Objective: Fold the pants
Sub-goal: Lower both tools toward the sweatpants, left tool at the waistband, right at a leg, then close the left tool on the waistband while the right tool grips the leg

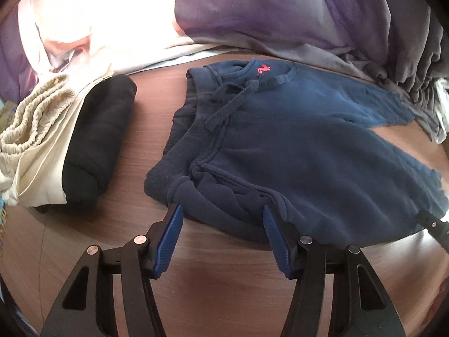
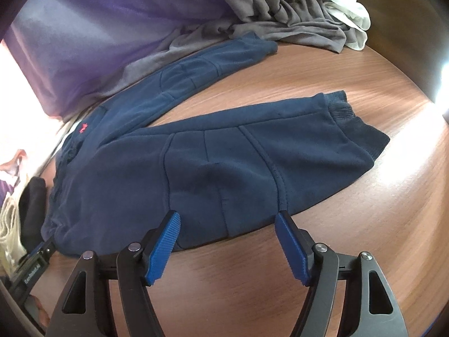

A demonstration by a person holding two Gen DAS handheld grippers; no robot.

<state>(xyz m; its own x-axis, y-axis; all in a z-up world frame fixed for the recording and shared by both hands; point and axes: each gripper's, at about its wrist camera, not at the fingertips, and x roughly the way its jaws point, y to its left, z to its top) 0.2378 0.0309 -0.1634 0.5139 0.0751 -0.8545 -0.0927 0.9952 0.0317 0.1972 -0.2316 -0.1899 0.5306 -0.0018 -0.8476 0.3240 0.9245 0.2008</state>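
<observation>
Navy blue sweatpants (image 1: 294, 151) lie flat on the wooden table (image 1: 224, 295), waistband to the left, two legs spread to the right. A red logo (image 1: 263, 69) marks the waist. My left gripper (image 1: 223, 212) is open, its blue pads at the near waistband corner, touching the cloth edge. In the right wrist view the pants (image 2: 224, 168) show both legs, the near cuff (image 2: 353, 123) to the right. My right gripper (image 2: 227, 219) is open at the near leg's front edge. The left gripper's body (image 2: 36, 264) shows at the left.
A folded black garment (image 1: 98, 137) and cream pants (image 1: 33, 129) lie stacked to the left. Purple and grey clothes (image 1: 280, 14) are piled at the back, with grey cloth (image 2: 280, 14) and a white cloth (image 2: 345, 11) behind the far leg.
</observation>
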